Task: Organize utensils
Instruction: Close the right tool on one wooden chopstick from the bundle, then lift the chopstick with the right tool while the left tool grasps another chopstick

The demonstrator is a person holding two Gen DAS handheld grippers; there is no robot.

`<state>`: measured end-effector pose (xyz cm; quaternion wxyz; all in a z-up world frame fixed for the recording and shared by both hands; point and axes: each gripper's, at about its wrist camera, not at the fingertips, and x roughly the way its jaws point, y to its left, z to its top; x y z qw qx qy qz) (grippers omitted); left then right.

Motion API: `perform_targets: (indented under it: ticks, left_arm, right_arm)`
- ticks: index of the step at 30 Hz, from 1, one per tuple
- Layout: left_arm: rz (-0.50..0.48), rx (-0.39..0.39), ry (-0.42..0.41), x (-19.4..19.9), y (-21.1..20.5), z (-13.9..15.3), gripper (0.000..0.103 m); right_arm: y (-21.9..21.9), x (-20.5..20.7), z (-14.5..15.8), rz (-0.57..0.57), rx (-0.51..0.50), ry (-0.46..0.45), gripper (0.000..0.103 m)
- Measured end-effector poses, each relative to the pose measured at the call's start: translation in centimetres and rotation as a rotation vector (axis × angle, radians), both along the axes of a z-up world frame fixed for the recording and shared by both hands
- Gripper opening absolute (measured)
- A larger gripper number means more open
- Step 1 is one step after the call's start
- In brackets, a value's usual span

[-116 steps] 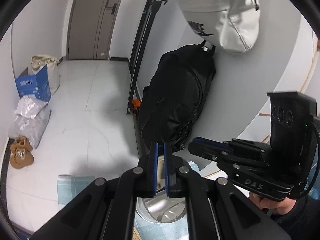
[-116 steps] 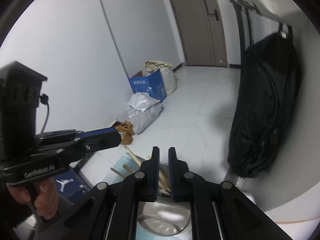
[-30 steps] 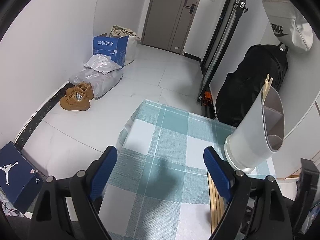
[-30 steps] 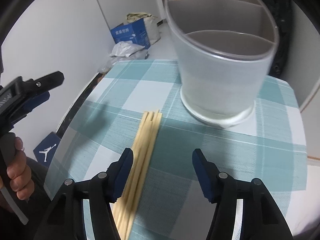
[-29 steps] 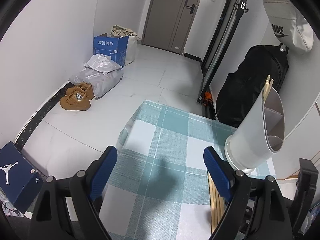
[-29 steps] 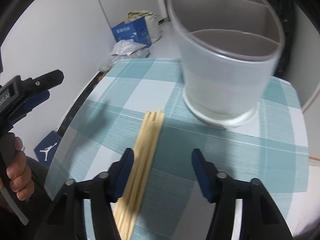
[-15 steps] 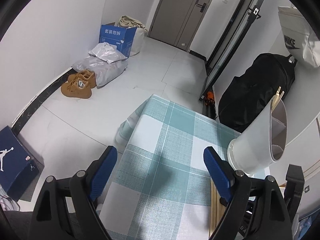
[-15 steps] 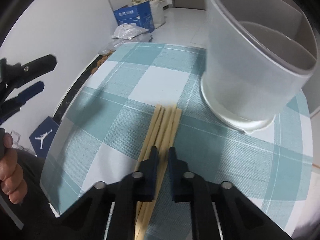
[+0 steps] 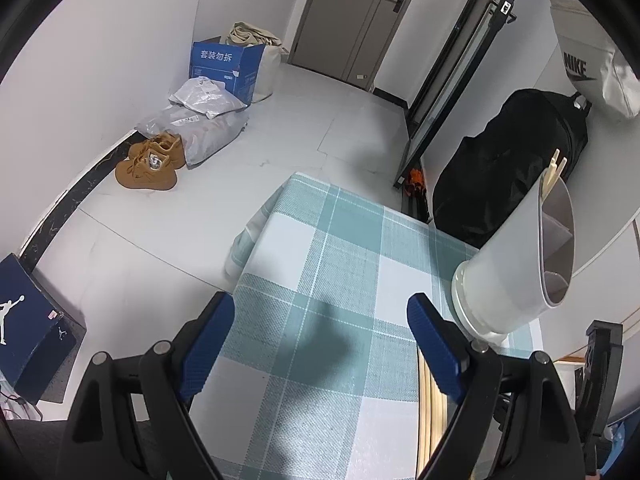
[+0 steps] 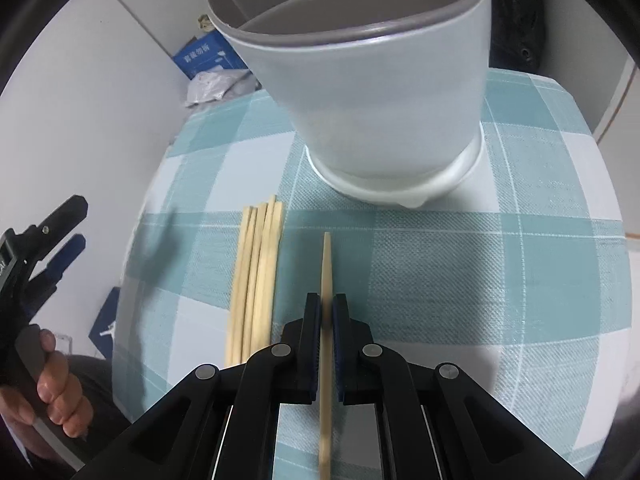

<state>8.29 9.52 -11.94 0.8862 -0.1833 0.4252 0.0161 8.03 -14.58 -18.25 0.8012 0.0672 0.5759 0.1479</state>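
White walls (image 9: 132,32), pale floor (image 9: 304,128) (tiled), grey door (image 9: 352,20)

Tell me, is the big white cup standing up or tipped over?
Standing up: the white holder sits on its base on the checked cloth, mouth upward.

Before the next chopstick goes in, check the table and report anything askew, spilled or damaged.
Nothing stands out. The holder stands upright on the checked cloth, the loose chopsticks lie together in a neat bundle beside it, and the right gripper holds a single chopstick pointing at the holder. No spill or damage shows.
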Motion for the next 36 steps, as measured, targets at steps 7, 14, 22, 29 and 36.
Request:
perform_targets:
  ticks: [7, 14, 22, 29, 36]
  left_arm:
    - [0.002, 0.038, 0.014, 0.0, 0.0, -0.3, 0.085]
    - [0.005, 0.047, 0.063, 0.1, 0.3, -1.4, 0.085]
    - [-0.09, 0.037, 0.163, -0.2, -1.6, -2.9, 0.085]
    - [-0.28, 0.094, 0.23, 0.0, -6.6, -3.3, 0.085]
    - [-0.323, 0.235, 0.298, -0.1, -9.2, -3.9, 0.085]
  right_arm:
    - [4.0, 0.7, 0.4, 0.14, -0.237, -0.033, 0.006]
    - [6.0, 1.2, 0.7, 0.2, -0.31, -0.042, 0.01]
    - [2.2, 1.2, 1.9, 0.133, -0.094, -0.045, 0.005]
    - [-4.6, 0.0, 4.4, -0.025, 0.22, -0.104, 0.005]
    - [-11.0, -1.4, 3.2, -0.17, 0.444, -0.093, 0.005]
